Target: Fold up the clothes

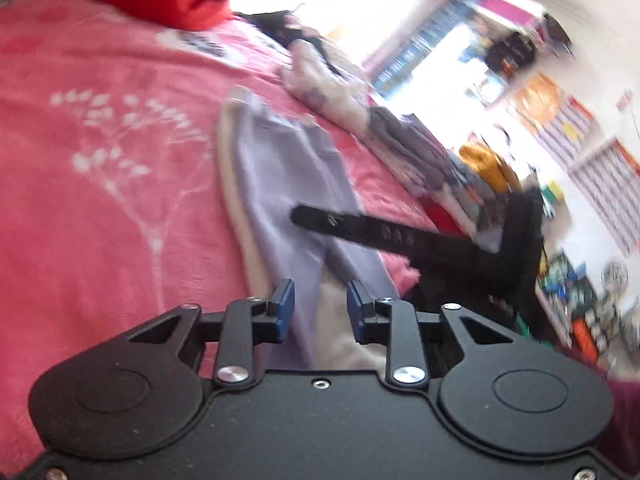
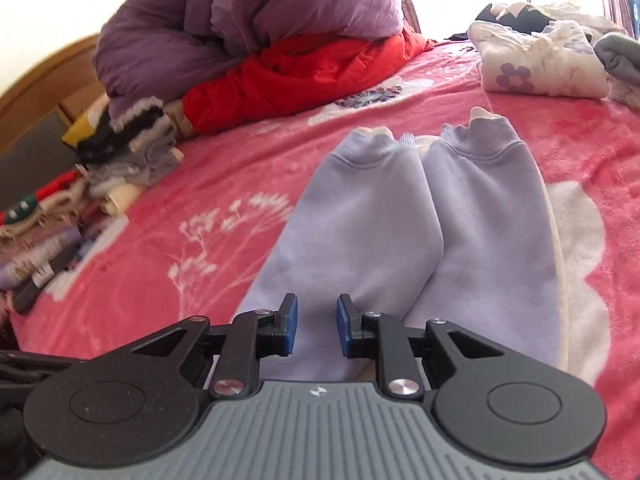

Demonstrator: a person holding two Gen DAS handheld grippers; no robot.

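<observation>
A pair of lilac sweatpants with a cream lining lies flat on the pink blanket, both cuffed legs side by side and pointing away. My right gripper hovers over the near end of the pants, open, its blue pads apart and pressing on nothing. In the left wrist view the same pants stretch away across the blanket. My left gripper is open just above their near edge. The right gripper's black fingers reach in from the right over the pants.
Purple bedding and a red quilt are piled at the far side. A stack of folded clothes sits at the left, and a folded white floral garment at the far right. A row of folded clothes lines the bed edge.
</observation>
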